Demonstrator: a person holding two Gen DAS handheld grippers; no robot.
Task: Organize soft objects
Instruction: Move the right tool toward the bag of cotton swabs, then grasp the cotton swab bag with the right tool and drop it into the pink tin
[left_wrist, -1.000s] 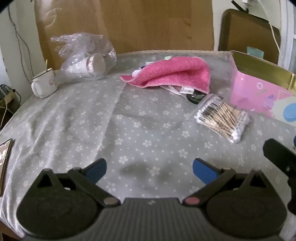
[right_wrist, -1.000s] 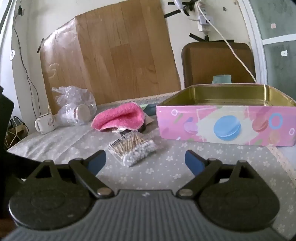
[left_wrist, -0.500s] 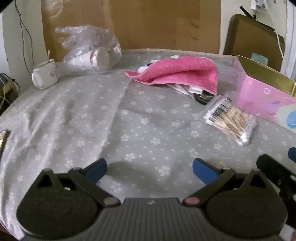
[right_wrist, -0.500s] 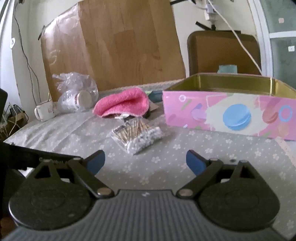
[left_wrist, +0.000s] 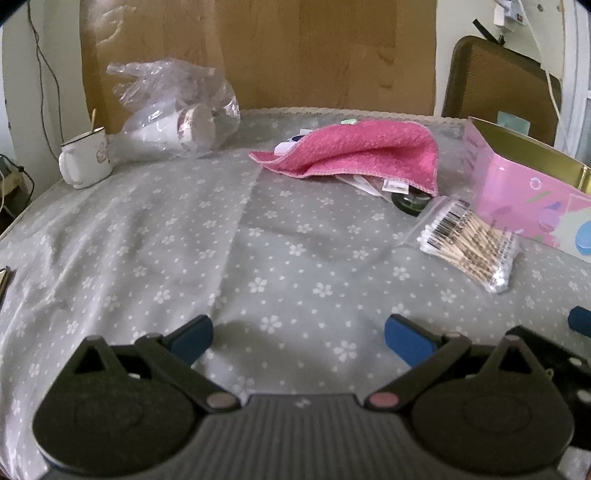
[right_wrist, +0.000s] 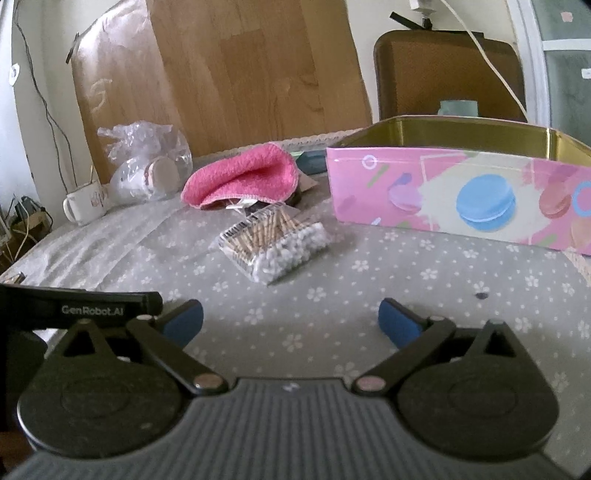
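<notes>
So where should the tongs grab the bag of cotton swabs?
Probably across the middle of the bag of cotton swabs, coming down from above. It lies flat and apart from the pink towel, and its long sides are bare, so the open right tongs could straddle its narrow width.

A: Where was there room to pass?

B: The near stretch of the grey flower-print tablecloth (left_wrist: 280, 258) lay bare in front of the left gripper (left_wrist: 298, 334), right up to the rumpled pink terry towel (left_wrist: 362, 151).

A: And before the right gripper (right_wrist: 291, 320)?

B: Its jaws had just been opening, nothing between them. The clear bag of wooden cotton swabs (right_wrist: 275, 242) lay ahead, slightly left. The tall wall of the pink macaron-print tin box (right_wrist: 461, 195) blocked the right.

A: The far left?

B: A white enamel mug (left_wrist: 85, 157) and a crumpled clear plastic bag with paper cups (left_wrist: 173, 110) stood there.
</notes>
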